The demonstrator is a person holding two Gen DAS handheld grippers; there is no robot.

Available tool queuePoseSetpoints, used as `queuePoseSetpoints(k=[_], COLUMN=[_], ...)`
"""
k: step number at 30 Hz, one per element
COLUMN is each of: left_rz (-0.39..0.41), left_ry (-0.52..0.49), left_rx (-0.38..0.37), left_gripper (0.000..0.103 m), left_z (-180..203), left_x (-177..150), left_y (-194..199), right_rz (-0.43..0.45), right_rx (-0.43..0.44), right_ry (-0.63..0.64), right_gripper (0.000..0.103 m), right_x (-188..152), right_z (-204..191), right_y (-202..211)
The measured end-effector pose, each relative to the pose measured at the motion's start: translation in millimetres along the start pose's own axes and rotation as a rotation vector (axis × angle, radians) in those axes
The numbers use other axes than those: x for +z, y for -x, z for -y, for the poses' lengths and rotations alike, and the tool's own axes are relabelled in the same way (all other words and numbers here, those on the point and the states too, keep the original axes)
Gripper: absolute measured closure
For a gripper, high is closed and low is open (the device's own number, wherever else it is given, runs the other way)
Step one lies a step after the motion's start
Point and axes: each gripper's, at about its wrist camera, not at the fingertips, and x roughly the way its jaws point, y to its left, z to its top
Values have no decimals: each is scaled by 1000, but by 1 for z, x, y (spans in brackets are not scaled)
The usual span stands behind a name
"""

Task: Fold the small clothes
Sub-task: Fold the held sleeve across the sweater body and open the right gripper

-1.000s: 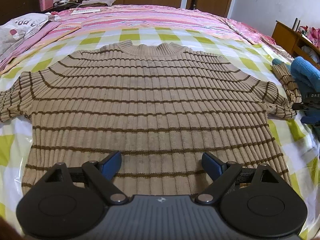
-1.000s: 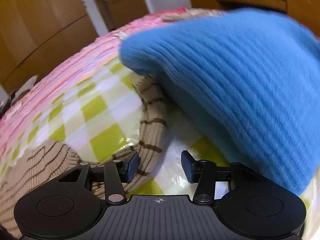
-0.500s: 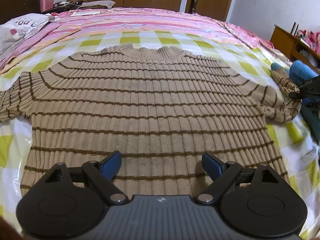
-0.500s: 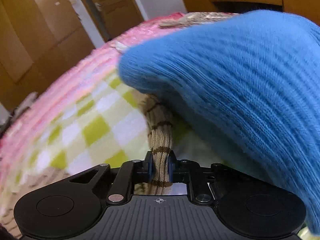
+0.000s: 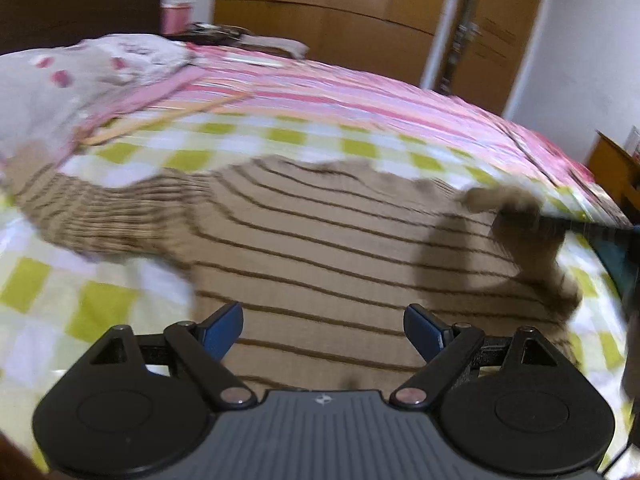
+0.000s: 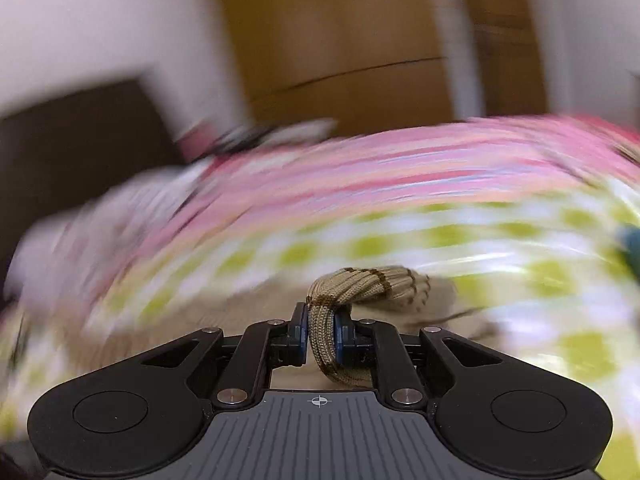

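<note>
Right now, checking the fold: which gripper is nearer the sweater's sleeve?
Right. The right gripper is shut on the sleeve; the left gripper hovers open over the sweater's body.

— What sort of place is this?
— A home bedroom. A bed [image 5: 360,92] fills the view, with a pink striped cover and a green-and-white checked sheet [image 5: 100,300].
— Anything else?
— A pillow [image 5: 60,80] at its far left, wooden wardrobe doors [image 5: 340,4] and a door [image 5: 492,40] behind, and a wooden cabinet [image 5: 616,168] at the right.
</note>
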Motion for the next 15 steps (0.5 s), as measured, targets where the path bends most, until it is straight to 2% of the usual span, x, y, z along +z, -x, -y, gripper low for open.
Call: queuePoseSetpoints(k=[3, 6, 9, 12, 15], left_rz=[12, -1, -2, 4, 7], left_ry=[26, 29, 9, 10, 14], left_rx=[44, 34, 35, 24, 18], left_gripper=[10, 10, 10, 10, 10], left_z=[-16, -22, -19, -19, -19], left_x=[-1, -3, -7, -10, -10], left_y=[-2, -8, -12, -13, -15], right_rz=[-122, -183, -217, -217, -207], right_rx=[91, 76, 55, 42, -10], right_ry=[198, 303, 282, 258, 248], right_gripper=[87, 78, 73, 70, 68], right_x=[-29, -53, -63, -69, -72], right_z=[-36, -48, -44, -34, -18], right_y=[-19, -21, -13, 0, 7])
